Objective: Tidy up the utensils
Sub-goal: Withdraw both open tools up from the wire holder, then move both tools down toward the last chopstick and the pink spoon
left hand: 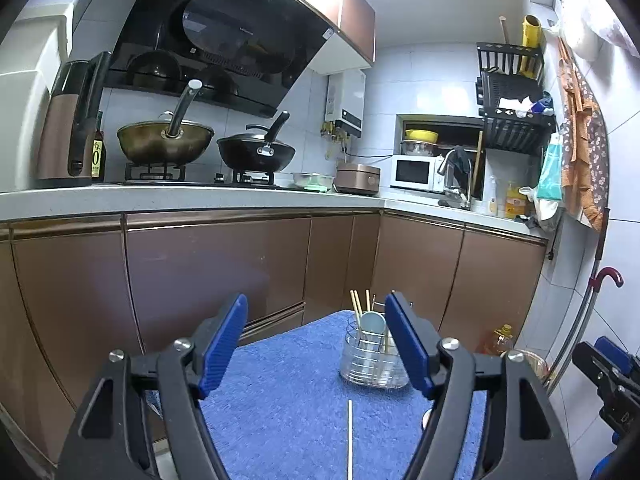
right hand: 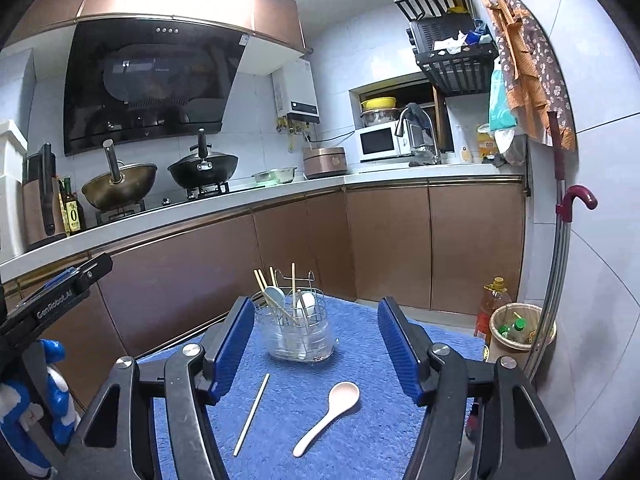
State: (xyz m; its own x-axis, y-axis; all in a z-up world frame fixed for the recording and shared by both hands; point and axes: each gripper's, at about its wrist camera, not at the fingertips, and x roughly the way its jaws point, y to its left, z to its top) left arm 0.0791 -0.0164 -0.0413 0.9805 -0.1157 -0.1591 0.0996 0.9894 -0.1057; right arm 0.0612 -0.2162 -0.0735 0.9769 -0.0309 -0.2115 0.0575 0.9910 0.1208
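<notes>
A clear utensil holder point(right hand: 297, 334) stands at the far end of a blue towel point(right hand: 360, 360); it holds several chopsticks and two spoons. It also shows in the left wrist view point(left hand: 370, 360). A single chopstick point(right hand: 252, 414) and a pale pink spoon point(right hand: 328, 416) lie loose on the towel in front of it. The chopstick also shows in the left wrist view point(left hand: 349, 440). My right gripper point(right hand: 316, 308) is open and empty above the loose items. My left gripper point(left hand: 316, 304) is open and empty above the towel point(left hand: 280, 392).
Brown cabinets point(right hand: 392, 240) and a white counter point(right hand: 240, 200) with woks, a microwave and a rice cooker lie beyond the towel. An oil bottle point(right hand: 490, 308) and a bin point(right hand: 520, 326) stand on the floor at right. An umbrella point(right hand: 560, 240) leans on the wall.
</notes>
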